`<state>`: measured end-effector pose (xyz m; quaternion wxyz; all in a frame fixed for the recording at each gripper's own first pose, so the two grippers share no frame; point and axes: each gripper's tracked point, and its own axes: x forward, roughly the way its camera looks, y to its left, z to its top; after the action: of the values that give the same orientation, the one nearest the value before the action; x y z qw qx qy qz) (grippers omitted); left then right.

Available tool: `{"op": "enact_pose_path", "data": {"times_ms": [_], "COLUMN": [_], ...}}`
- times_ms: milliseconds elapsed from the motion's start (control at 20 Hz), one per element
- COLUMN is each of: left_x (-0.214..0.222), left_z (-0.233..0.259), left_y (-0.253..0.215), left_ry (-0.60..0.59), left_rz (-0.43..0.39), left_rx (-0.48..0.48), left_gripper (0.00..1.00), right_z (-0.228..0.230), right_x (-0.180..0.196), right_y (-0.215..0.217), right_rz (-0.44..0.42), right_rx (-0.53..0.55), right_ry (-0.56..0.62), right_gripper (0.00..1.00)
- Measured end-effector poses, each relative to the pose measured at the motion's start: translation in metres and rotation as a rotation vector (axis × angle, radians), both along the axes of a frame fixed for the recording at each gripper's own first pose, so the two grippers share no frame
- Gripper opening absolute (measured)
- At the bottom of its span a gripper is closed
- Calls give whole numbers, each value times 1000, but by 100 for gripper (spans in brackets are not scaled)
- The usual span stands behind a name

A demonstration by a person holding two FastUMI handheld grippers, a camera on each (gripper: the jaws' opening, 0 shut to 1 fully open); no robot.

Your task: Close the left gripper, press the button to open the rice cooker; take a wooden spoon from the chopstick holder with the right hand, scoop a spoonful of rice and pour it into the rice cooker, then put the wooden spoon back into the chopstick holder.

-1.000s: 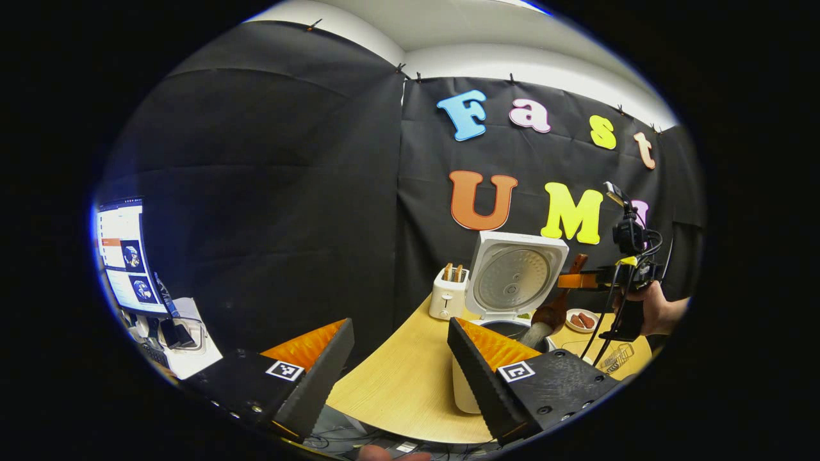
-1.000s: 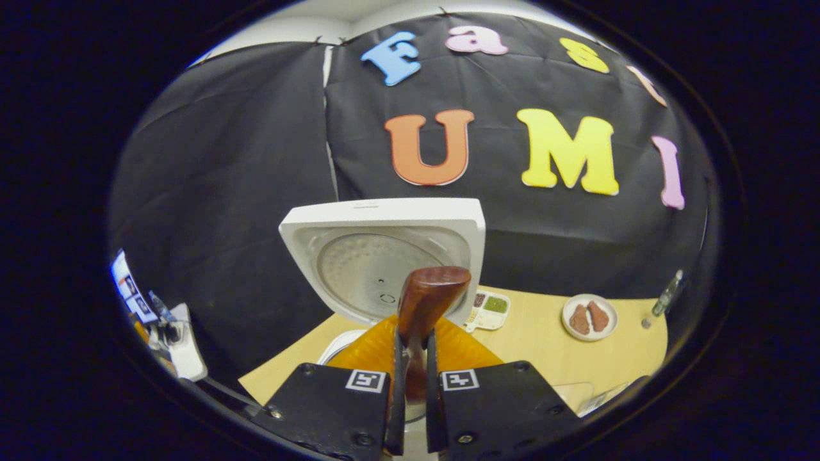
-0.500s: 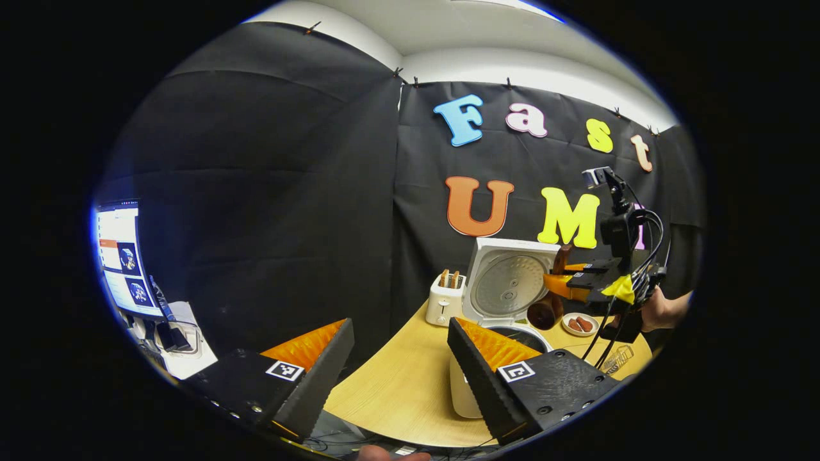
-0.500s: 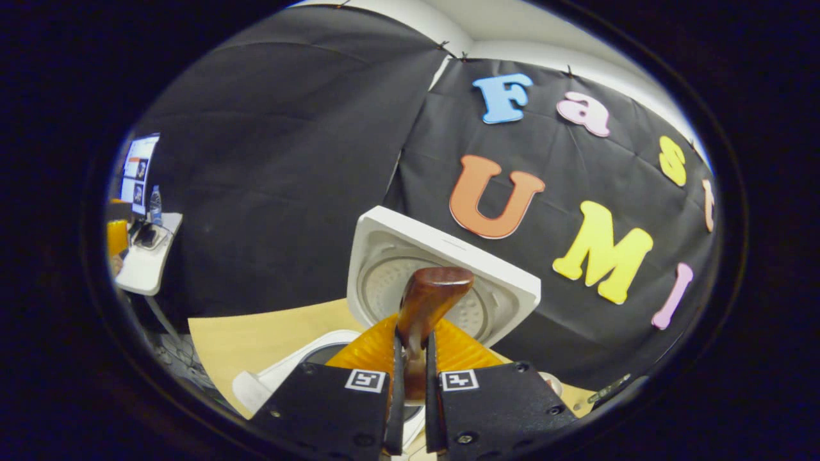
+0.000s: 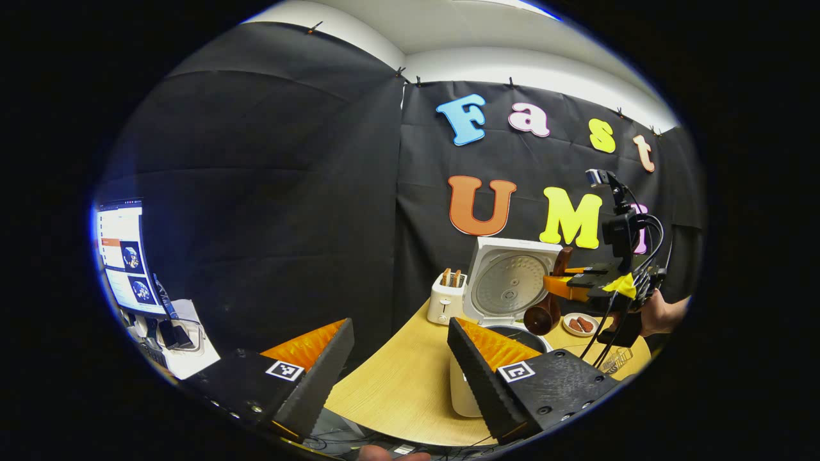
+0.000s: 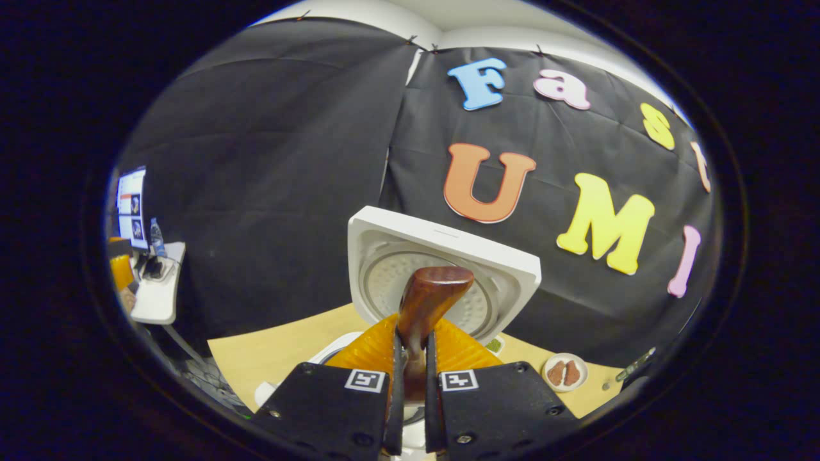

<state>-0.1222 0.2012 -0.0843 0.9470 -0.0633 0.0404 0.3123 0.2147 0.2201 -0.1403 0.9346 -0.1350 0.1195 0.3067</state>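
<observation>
The white rice cooker point(image 5: 459, 384) stands open on the table, its lid point(image 5: 512, 282) upright behind the dark pot. My left gripper point(image 5: 398, 326) is open, held low in front of the table edge with nothing between its fingers. Farther right, my right gripper point(image 5: 573, 286) is shut on the wooden spoon point(image 5: 543, 314), whose bowl hangs just above the pot's right rim. In the right gripper view the spoon handle point(image 6: 428, 298) sticks up between the shut fingers of the right gripper point(image 6: 410, 349), in front of the lid point(image 6: 448, 256). The spoon bowl is hidden below the fingers there.
A white toaster point(image 5: 446, 298) stands left of the lid. A small plate with sausages point(image 5: 580, 324) and a wire rack point(image 5: 614, 360) sit right of the cooker. A hand point(image 5: 660, 314) holds the right gripper. A side desk with a monitor point(image 5: 125, 256) is far left.
The right gripper has lifted the spoon out of the pot, where it was tipped down a second ago, and swung it up and slightly right. My left gripper has barely moved.
</observation>
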Motion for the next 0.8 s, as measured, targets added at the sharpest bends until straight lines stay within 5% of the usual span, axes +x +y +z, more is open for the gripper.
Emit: {"op": "enact_pose_path", "data": {"times_ms": [400, 800], "left_x": [49, 116], "left_z": [15, 20], "left_y": [-53, -122], "left_ry": [-12, -19], "left_rz": [-122, -279], "left_rx": [4, -17], "left_gripper": [94, 94], "right_z": [35, 51], "right_x": [-2, -17], "right_y": [-106, -282], "right_rz": [-191, -455], "right_rx": [304, 417], "right_ry": [200, 151], "right_gripper": [18, 18]}}
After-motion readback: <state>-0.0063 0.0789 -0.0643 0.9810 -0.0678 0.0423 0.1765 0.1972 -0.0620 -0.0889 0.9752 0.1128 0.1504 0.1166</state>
